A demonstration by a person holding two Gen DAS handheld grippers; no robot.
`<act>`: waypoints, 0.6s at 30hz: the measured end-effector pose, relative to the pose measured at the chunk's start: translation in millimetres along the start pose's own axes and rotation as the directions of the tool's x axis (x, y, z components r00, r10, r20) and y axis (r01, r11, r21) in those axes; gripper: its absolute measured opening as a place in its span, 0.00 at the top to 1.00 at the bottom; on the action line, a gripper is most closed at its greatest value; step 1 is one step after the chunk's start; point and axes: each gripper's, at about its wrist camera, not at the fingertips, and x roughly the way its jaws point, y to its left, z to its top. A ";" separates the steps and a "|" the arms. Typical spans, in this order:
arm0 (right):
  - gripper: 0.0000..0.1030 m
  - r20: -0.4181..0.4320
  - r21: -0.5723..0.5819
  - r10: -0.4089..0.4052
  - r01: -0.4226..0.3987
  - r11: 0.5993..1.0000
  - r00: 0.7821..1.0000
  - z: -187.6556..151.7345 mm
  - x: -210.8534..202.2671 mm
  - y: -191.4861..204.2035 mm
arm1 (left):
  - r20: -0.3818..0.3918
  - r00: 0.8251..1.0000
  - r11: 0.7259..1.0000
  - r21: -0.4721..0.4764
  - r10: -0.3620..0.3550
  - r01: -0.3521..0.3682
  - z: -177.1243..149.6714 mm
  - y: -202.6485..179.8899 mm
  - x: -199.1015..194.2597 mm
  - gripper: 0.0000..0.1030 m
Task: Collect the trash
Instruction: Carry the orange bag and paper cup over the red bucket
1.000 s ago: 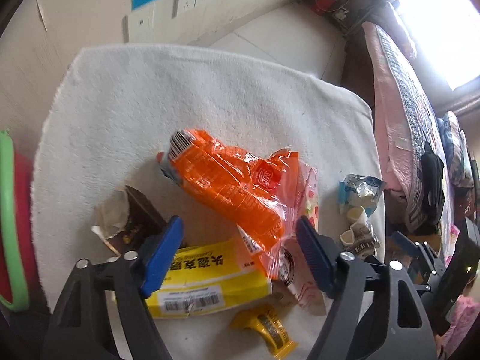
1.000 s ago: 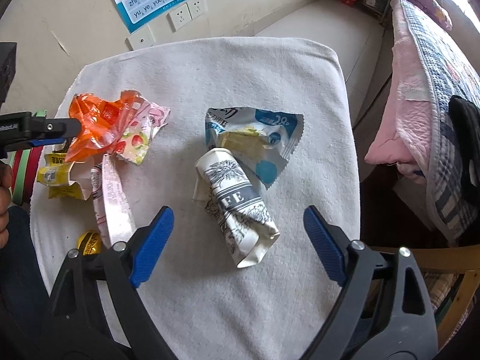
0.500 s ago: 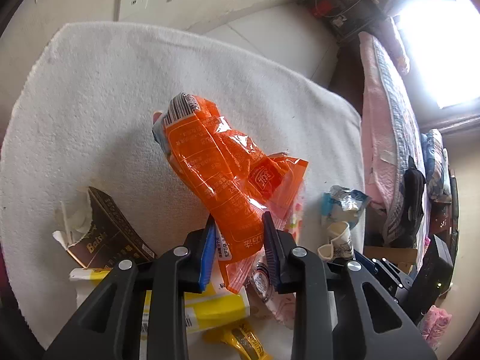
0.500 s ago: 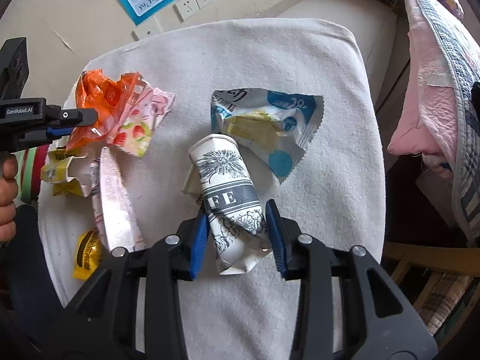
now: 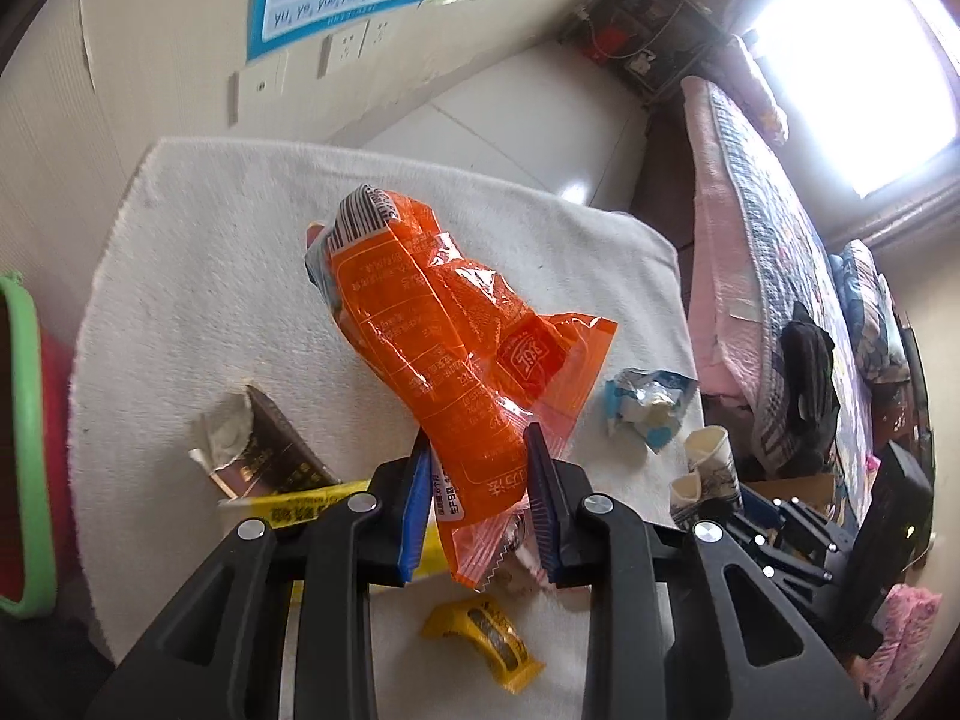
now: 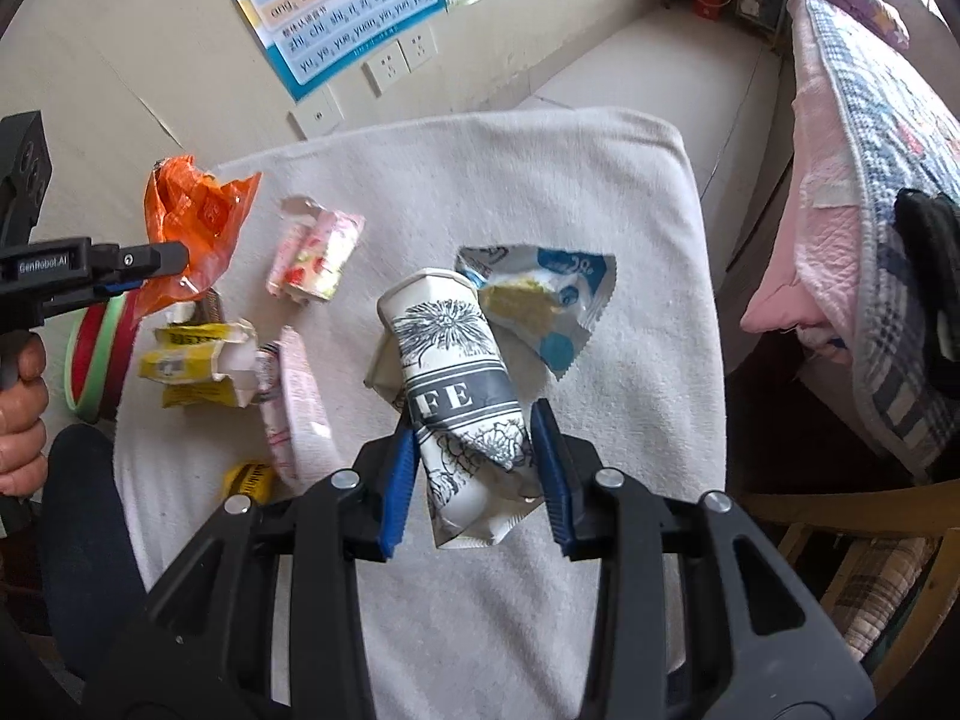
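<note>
Both tongs are loaded. The left gripper (image 5: 480,498) is clamped on the orange wrapper (image 5: 438,348), blue pads pinching its lower end while the rest sticks up toward twelve o'clock, above the white towel (image 5: 198,264). In the right wrist view that same wrapper sits at ten o'clock, gripped by the other tool, a bare hand (image 6: 21,414) on its handle at nine.

The right gripper (image 6: 474,474) is squeezed onto the crumpled paper cup (image 6: 456,378), pads on either side of its lower half; whether the cup has left the cloth, I cannot tell. Just behind it, at one o'clock, lies the blue-and-white packet (image 6: 558,312), touching the cup's top edge.

Plenty of litter around. At nine o'clock from the cup: a torn yellow box (image 6: 192,372), a long pink wrapper (image 6: 297,414) beside it, a strawberry-print wrapper (image 6: 315,258) further up at ten, and a small yellow sachet (image 6: 249,480) near eight. The left wrist view adds a brown carton (image 5: 270,450) at nine o'clock of the pads. A green-rimmed bin (image 6: 96,360) peeks past the towel's left edge. At three o'clock, a bed with a quilt (image 6: 870,138).
</note>
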 end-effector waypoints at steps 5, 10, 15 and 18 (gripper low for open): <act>0.65 0.039 -0.012 0.005 -0.005 1.000 0.999 2.7 -18.9 15.1 | 0.049 0.998 0.998 0.060 0.027 -0.030 -11.7 -4.9 -31.1 0.74; 0.65 0.064 -0.038 0.016 -0.014 0.999 0.998 -0.9 -32.5 36.5 | 0.080 0.996 0.997 0.070 0.032 -0.038 -26.0 4.1 -57.6 0.74; 0.65 0.076 -0.063 0.040 -0.036 0.997 0.996 -1.0 -38.8 64.7 | 0.110 0.992 0.996 0.067 0.054 -0.062 -43.4 22.0 -80.8 0.74; 0.65 0.085 -0.090 0.049 -0.042 0.995 0.995 0.1 -42.4 84.8 | 0.123 0.990 0.995 0.056 0.073 -0.080 -53.7 35.3 -92.3 0.74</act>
